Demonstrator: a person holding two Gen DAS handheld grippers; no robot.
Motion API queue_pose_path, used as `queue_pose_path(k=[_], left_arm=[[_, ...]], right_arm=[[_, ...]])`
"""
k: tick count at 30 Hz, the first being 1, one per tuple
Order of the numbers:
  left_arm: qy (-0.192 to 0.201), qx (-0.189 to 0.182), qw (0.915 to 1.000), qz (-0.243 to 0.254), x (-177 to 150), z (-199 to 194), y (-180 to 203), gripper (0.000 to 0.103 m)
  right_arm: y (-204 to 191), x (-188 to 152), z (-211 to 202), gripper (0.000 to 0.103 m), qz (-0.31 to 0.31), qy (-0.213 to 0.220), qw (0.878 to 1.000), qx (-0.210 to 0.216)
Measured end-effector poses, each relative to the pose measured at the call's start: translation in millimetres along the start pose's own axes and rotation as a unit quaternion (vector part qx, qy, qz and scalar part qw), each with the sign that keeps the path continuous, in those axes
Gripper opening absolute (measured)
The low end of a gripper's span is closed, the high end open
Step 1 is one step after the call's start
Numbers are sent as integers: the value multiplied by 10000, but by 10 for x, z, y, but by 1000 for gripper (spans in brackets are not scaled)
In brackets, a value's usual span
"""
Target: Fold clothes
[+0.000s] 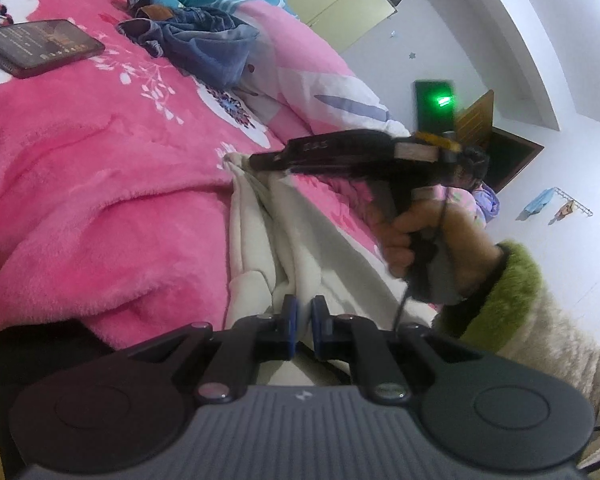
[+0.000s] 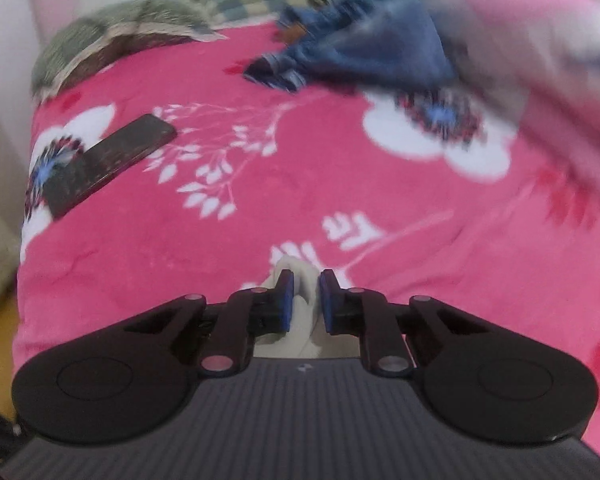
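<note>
Both grippers, left gripper (image 1: 304,314) and right gripper (image 2: 305,294), pinching cream garment (image 1: 300,240): soft, light, floppy; best gripped at edges.

A bed (image 2: 260,184) under a bright pink fleece blanket (image 1: 80,168) with white flowers fills most of both views. Behind it stand white walls (image 1: 520,40), pale yellow-green cabinet doors (image 1: 340,4) and a dark wooden door (image 1: 508,160).

The left gripper (image 1: 304,312) pinches a fold of cream fleece garment (image 1: 300,232) lying on the pink floral blanket (image 1: 80,160). Beyond, the right gripper (image 1: 256,160) nips its far end. A black smartphone (image 1: 40,46) and crumpled blue jeans (image 1: 204,44) lie farther back.
</note>
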State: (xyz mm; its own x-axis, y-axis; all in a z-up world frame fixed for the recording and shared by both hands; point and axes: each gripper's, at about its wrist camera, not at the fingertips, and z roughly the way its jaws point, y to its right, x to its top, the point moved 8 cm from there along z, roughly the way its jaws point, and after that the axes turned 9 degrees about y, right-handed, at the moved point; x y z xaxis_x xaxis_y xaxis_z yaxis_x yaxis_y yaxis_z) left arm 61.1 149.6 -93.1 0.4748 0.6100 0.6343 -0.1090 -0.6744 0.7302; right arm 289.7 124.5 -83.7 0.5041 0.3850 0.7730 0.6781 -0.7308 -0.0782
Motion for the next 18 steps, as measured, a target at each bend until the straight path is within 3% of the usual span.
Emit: queue_pose_path(k=[3, 5, 8, 13, 18], left_arm=[[-6, 67, 10000, 9, -10, -3, -3, 8], [-6, 111, 9999, 80, -18, -15, 14, 10], [-6, 153, 9997, 163, -6, -66, 44, 17], [179, 276, 9989, 330, 111, -252, 121, 28], [409, 166, 9964, 722, 268, -313, 414, 51]], right_arm=[[306, 30, -64, 16, 1479, 321, 9872, 500], [564, 92, -216, 19, 2515, 535, 9626, 851], [893, 180, -790, 28, 3225, 1024, 9341, 1135], [1363, -36, -2155, 44, 3157, 1827, 9288, 656], [2056, -620, -3581, 45, 3624, 2747, 8902, -272]])
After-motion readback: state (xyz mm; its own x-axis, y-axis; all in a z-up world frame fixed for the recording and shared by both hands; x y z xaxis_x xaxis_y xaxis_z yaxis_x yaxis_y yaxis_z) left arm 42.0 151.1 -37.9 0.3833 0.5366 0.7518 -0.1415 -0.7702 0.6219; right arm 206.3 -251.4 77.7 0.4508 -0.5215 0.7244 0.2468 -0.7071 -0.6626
